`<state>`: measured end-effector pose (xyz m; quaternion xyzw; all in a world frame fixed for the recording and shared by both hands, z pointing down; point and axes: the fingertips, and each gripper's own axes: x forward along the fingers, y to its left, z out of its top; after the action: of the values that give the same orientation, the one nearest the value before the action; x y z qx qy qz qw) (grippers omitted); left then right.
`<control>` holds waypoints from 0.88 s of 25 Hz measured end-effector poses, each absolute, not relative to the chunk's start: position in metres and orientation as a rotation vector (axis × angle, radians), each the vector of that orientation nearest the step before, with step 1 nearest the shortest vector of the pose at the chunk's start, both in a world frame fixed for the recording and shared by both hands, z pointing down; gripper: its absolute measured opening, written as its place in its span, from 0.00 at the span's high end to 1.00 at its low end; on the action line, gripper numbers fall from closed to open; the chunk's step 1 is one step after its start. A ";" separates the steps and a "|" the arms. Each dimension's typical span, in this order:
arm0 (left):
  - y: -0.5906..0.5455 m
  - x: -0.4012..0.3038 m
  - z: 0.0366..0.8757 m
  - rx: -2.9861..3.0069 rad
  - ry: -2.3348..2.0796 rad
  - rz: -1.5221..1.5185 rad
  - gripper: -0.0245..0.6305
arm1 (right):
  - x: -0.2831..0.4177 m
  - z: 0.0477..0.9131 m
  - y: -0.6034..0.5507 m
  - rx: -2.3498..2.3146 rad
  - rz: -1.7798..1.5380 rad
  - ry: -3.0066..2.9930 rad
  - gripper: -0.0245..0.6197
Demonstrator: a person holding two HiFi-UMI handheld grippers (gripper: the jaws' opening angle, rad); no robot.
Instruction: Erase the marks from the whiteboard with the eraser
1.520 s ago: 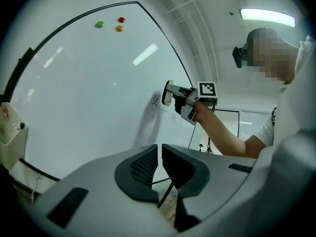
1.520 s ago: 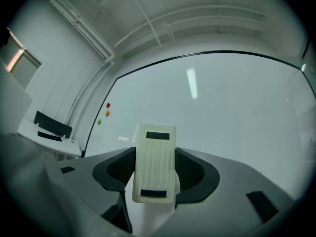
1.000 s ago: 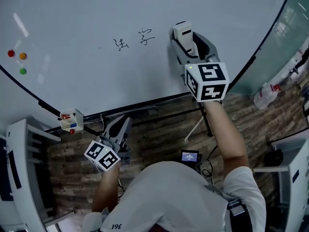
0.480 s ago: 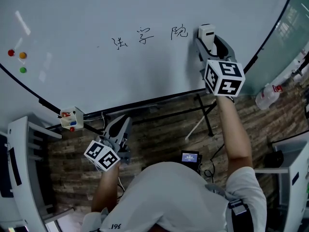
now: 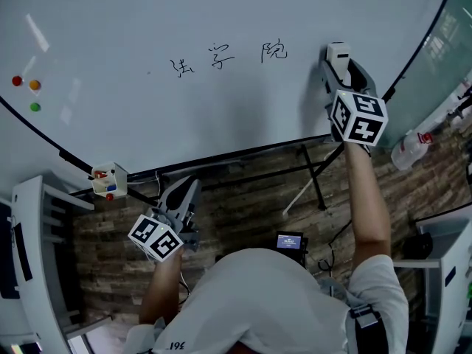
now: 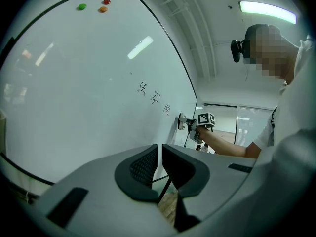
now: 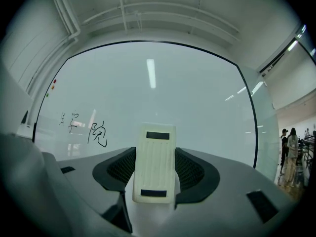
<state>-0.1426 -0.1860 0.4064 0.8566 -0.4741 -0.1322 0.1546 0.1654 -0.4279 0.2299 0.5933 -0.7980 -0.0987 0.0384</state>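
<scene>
The whiteboard (image 5: pixel 147 21) carries three black handwritten marks (image 5: pixel 221 56) near its middle, also seen as marks (image 7: pixel 84 127) in the right gripper view and marks (image 6: pixel 154 97) in the left gripper view. My right gripper (image 5: pixel 341 68) is shut on a white eraser (image 5: pixel 338 56), which is pressed to the board right of the marks; the eraser (image 7: pixel 154 163) sits upright between the jaws. My left gripper (image 5: pixel 182 198) hangs low below the board's bottom edge, jaws nearly together with nothing between them.
Three coloured magnets (image 5: pixel 26 91) sit at the board's left. A small tray with markers (image 5: pixel 109 183) hangs at the lower left edge. The board stand (image 5: pixel 310 186) rises from a wood floor; a glass wall (image 5: pixel 442 43) is to the right.
My right gripper has slid the eraser rightward along the board, uncovering the third mark. The left gripper has stayed still.
</scene>
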 end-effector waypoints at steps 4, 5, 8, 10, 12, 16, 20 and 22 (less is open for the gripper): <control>-0.188 -0.142 0.407 2.451 -1.362 -0.377 0.93 | 0.189 0.233 -0.438 1.863 -0.301 -2.396 0.56; -0.188 -0.142 0.407 2.449 -1.363 -0.376 0.93 | 0.196 0.233 -0.440 1.878 -0.299 -2.382 0.56; -0.190 -0.142 0.408 2.447 -1.364 -0.373 0.93 | 0.214 0.232 -0.447 1.926 -0.284 -2.356 0.56; -0.191 -0.142 0.409 2.447 -1.365 -0.371 0.93 | 0.225 0.231 -0.450 1.955 -0.277 -2.339 0.56; -0.192 -0.143 0.409 2.446 -1.366 -0.372 0.93 | 0.235 0.230 -0.453 1.981 -0.270 -2.321 0.56; -0.193 -0.144 0.410 2.442 -1.370 -0.373 0.93 | 0.243 0.234 -0.462 1.998 -0.249 -2.301 0.56; -0.193 -0.149 0.410 2.433 -1.380 -0.377 0.93 | 0.242 0.239 -0.473 1.990 -0.233 -2.292 0.56; -0.192 -0.152 0.411 2.427 -1.385 -0.378 0.93 | 0.244 0.241 -0.475 1.997 -0.219 -2.293 0.56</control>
<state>-0.1525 -0.1923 0.4111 0.8496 -0.4849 -0.1322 0.1600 0.2435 -0.4748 0.2414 0.6542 -0.7514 -0.0718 0.0464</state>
